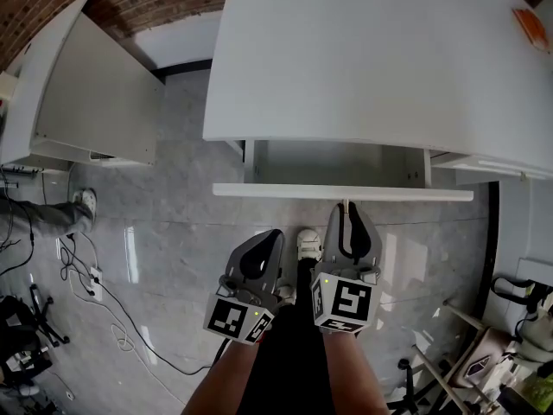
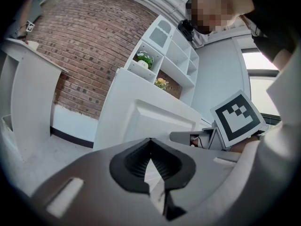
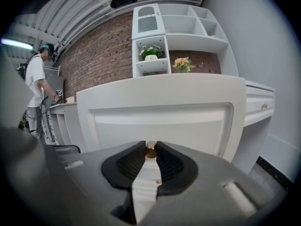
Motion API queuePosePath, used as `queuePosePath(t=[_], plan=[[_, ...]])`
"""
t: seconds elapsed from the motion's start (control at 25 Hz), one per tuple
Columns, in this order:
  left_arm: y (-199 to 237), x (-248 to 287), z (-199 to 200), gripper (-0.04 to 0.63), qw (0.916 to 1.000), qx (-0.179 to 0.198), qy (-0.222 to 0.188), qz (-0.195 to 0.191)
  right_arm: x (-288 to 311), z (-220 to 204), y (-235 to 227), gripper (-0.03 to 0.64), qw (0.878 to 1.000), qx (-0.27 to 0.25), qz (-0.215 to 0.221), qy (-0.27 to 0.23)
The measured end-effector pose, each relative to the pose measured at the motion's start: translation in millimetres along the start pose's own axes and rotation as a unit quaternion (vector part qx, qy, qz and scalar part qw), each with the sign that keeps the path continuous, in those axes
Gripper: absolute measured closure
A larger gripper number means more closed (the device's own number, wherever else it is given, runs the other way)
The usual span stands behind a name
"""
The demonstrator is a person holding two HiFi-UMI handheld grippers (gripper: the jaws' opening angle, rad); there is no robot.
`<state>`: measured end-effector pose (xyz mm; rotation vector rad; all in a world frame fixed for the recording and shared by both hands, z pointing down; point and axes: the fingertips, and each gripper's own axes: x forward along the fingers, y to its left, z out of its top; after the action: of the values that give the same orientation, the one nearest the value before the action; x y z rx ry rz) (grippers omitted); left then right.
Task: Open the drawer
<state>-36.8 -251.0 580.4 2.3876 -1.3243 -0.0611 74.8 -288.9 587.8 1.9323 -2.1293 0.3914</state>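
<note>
The white drawer (image 1: 346, 193) stands pulled part way out from under the white desk top (image 1: 371, 50), and its inside shows bare. My right gripper (image 1: 348, 210) is shut on the small brass knob (image 3: 150, 149) at the middle of the drawer front (image 3: 160, 117); both dark pads press on it. My left gripper (image 1: 270, 234) hangs to the left of it, short of the drawer, with its jaws shut and nothing between them. In the left gripper view the left gripper (image 2: 150, 142) points at the drawer's side (image 2: 160, 121).
A second white cabinet (image 1: 86, 93) stands at the left against the brick wall. Cables (image 1: 86, 275) lie on the grey floor at the left, and equipment (image 1: 518, 318) crowds the lower right. A person (image 3: 35, 88) stands far off to the left. Shelves with plants (image 3: 151, 53) rise behind the desk.
</note>
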Motion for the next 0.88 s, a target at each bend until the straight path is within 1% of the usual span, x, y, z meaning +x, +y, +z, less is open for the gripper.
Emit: queuePosePath(t=[0.88], plan=[[-27.6,-28.8,-9.6,0.592,0.9996,0.014,0.005,-0.023,-40.9,-14.8,7.0,0.548,1.0,-0.02,-0.003,-0.003]])
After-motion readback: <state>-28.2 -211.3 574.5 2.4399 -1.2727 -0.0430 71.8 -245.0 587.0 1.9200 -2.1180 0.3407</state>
